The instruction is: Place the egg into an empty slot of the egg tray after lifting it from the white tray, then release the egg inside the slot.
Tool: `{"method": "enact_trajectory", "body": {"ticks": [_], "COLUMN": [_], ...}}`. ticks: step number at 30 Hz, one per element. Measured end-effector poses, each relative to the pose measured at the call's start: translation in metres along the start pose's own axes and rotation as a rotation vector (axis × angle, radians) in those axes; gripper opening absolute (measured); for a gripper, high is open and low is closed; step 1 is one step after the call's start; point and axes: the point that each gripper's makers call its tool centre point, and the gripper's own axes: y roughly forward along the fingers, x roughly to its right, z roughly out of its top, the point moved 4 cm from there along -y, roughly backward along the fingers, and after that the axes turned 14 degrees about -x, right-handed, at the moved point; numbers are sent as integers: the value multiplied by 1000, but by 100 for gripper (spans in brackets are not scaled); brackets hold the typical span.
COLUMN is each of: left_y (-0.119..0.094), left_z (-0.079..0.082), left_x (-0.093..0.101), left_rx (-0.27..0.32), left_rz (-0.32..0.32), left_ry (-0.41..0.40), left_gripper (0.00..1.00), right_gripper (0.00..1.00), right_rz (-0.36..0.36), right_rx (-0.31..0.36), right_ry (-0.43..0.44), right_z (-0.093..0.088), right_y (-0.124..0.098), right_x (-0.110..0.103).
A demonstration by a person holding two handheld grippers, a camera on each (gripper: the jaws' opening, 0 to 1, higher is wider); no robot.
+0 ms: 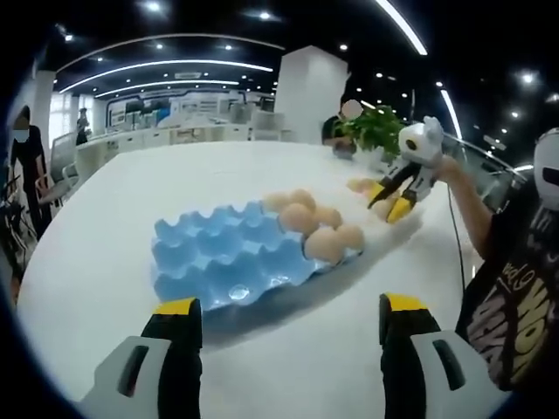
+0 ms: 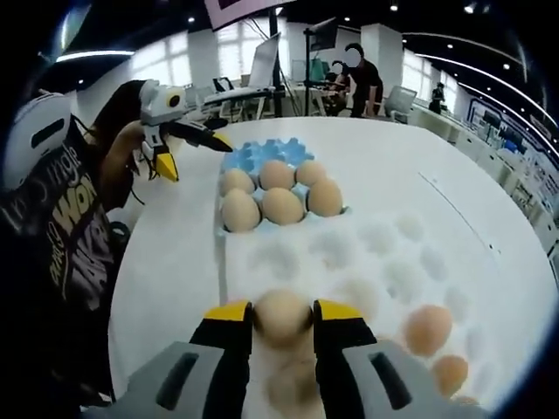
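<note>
A tan egg sits between the yellow-tipped jaws of my right gripper, which is shut on it just above the near slots of the white tray. Two more eggs lie in that tray at the right. Beyond it is the blue egg tray, with several eggs at its near end and empty slots behind. In the left gripper view, the blue egg tray lies ahead of my left gripper, which is open and holds nothing. The right gripper shows past the eggs.
Both trays rest on a large white table. The person's black printed shirt is at the table edge. A green plant stands at the far side. People and desks fill the office behind. The left gripper hovers by the blue tray's far-left corner.
</note>
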Motion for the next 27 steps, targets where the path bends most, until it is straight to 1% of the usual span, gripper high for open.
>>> {"method": "enact_trajectory", "body": {"ticks": [2, 3, 6, 11, 17, 20, 22, 24, 27], "left_y": [-2, -3, -6, -7, -10, -10, -10, -11, -12], "left_z": [0, 0, -1, -2, -1, -3, -4, -4, -4], "left_x": [-1, -1, -5, -7, -7, -9, -9, -8, -9], "left_rx": [4, 9, 11, 9, 21, 19, 19, 22, 28], "left_rz": [1, 2, 12, 17, 19, 23, 22, 22, 22], "left_ry": [-2, -2, -9, -15, -17, -22, -22, -22, -24], "left_gripper": [85, 85, 85, 85, 85, 85, 85, 85, 85], "right_gripper": [28, 28, 28, 28, 28, 28, 28, 28, 28], "right_rz": [0, 6, 6, -4, -4, 2, 14, 20, 17], "right_rx": [27, 42, 71, 65, 60, 82, 118, 141, 140], "right_ry": [12, 45, 61, 59, 64, 75, 84, 85, 74], "right_z": [0, 0, -3, -2, -1, 1, 5, 9, 14], "right_y": [-1, 0, -1, -2, -3, -8, -12, -15, -14], "right_x": [1, 1, 2, 2, 4, 4, 3, 2, 1]}}
